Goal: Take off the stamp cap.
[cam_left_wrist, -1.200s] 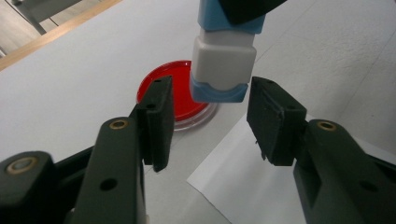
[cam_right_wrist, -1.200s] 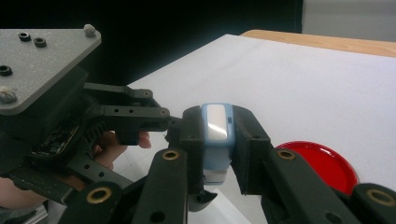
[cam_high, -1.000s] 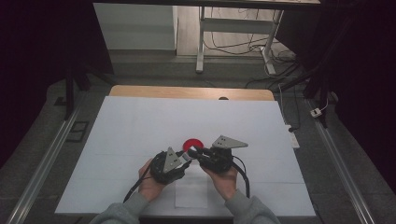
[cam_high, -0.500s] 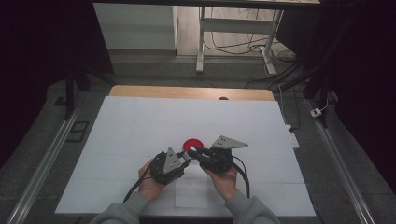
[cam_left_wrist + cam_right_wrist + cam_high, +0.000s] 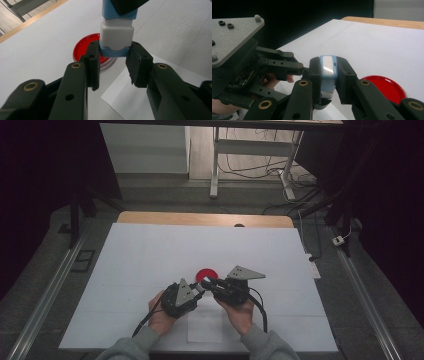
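Right hand-held gripper (image 5: 328, 82) clamping blue-white block (image 5: 328, 72), left hand-held gripper (image 5: 112, 66) pinching its tip

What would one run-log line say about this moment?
left gripper: shut on blue end of blue-and-white block | right gripper: shut on its other end | red dish: on table behind

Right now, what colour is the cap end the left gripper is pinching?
Light blue, below a white block; the cap end shows best in the left gripper view.
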{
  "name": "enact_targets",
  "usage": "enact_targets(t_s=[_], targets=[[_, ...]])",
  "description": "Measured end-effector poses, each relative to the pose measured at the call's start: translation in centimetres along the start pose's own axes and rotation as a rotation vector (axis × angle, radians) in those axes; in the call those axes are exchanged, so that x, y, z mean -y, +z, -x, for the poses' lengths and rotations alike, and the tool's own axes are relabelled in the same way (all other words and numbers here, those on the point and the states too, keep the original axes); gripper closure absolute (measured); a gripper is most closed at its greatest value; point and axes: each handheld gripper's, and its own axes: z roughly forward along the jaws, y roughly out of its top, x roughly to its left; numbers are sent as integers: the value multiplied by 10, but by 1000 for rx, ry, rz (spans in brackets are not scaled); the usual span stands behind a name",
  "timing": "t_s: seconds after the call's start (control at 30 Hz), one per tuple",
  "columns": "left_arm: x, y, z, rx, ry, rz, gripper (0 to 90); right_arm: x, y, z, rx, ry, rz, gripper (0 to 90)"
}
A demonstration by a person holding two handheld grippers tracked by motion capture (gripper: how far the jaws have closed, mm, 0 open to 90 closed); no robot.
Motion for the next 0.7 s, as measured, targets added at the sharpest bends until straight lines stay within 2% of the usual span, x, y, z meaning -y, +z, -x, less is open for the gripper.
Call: enact_targets(t_s=[0.43,0.53,0.57,0.6,0.7], targets=[[0,1,2,4,34,-16,658,2,0,-2,16,-1,-7,754],[1,2,3,1,45,-21,661,1,-1,-6,36,-29,2,755],[4,6,4,18,51,-56,661,0,-4,-7,44,-39,27,756],[4,6,4,18,51,-56,661,-3,-6,-7,54,-50,42,756],[5,8,5,27,47,-41,661,-9,-11,-8,63,-69,38,756]])
